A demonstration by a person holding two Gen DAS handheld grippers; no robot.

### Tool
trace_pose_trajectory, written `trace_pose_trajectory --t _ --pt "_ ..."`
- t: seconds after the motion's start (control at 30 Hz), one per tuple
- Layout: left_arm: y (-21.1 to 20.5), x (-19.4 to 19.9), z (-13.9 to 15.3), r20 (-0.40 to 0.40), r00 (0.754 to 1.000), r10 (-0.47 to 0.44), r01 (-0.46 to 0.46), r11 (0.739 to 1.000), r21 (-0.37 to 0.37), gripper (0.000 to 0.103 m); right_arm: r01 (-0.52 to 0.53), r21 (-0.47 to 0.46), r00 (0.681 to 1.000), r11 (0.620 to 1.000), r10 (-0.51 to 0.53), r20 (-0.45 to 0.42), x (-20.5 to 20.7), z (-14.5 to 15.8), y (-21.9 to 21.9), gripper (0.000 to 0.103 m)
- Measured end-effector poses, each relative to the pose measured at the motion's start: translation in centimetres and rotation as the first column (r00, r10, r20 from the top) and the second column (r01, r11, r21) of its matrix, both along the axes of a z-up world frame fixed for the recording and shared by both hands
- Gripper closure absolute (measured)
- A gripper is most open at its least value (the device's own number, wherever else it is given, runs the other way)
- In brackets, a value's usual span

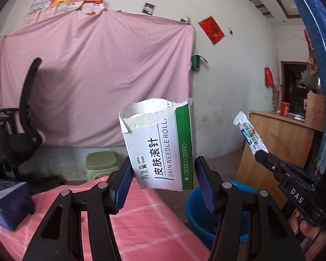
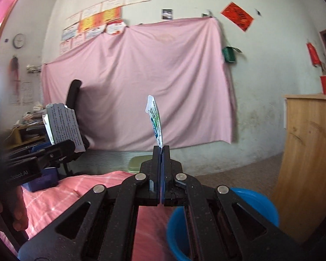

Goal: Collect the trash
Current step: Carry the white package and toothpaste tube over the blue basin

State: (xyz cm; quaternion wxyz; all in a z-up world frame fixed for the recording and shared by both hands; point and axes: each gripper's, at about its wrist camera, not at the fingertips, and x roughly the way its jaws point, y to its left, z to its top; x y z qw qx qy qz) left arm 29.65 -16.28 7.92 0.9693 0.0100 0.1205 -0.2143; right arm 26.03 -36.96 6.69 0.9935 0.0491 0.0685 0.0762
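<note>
Two bits of trash are held up in the air: a torn white box (image 1: 160, 145) is pinched by the jaws of the left gripper (image 1: 163, 174), and a small packet (image 2: 155, 120) is squeezed by the tightly closed jaws of the right gripper (image 2: 162, 150). Below them, a blue bucket (image 2: 256, 204) is seen beside the pink surface (image 1: 145, 217).

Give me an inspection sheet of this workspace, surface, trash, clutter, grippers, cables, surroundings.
Surface: pink checked cloth.
Job's things: torn carton and small sachet both lifted; blue basin on the floor below.
Clutter: blue box on the cloth.
Grippers: left gripper clamps the carton; right gripper shut on the sachet.
Cables: nothing seen.
Surroundings: pink sheet on wall, office chair, green stool, wooden cabinet.
</note>
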Motion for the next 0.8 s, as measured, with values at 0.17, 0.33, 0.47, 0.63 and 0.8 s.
trace_pose_trajectory --t 0.17,0.33,0.47,0.63,0.8 --pt "-5.1 1.5 -1.1 -0.074 0.994 -0.078 0.081 0.996 0.035 0.052 0.081 0.013 0.993 0.997 -0.080 -0.088 0.2 -1.4 -3.7 0.082" --pt "-9.0 2.9 -2.9 -0.153 0.981 -0.118 0.127 0.991 0.052 0.052 0.126 0.044 0.972 0.991 -0.114 -0.205 1.0 -3.3 -6.3 0.082" --pt "-11.2 4.6 -4.4 -0.235 0.963 -0.131 0.151 0.986 0.072 0.051 0.139 0.067 0.950 0.988 -0.114 -0.292 2.1 -5.0 -7.9 0.082" --pt "-13.0 6.6 -6.7 -0.369 0.920 -0.129 0.175 0.980 0.092 0.050 0.151 0.071 0.919 0.986 -0.113 -0.379 3.3 -6.3 -8.7 0.082" --pt "-13.7 8.6 -8.5 -0.481 0.870 -0.110 0.165 0.984 0.074 0.047 0.154 0.075 0.888 0.985 -0.105 -0.447 4.6 -7.6 -9.4 0.081"
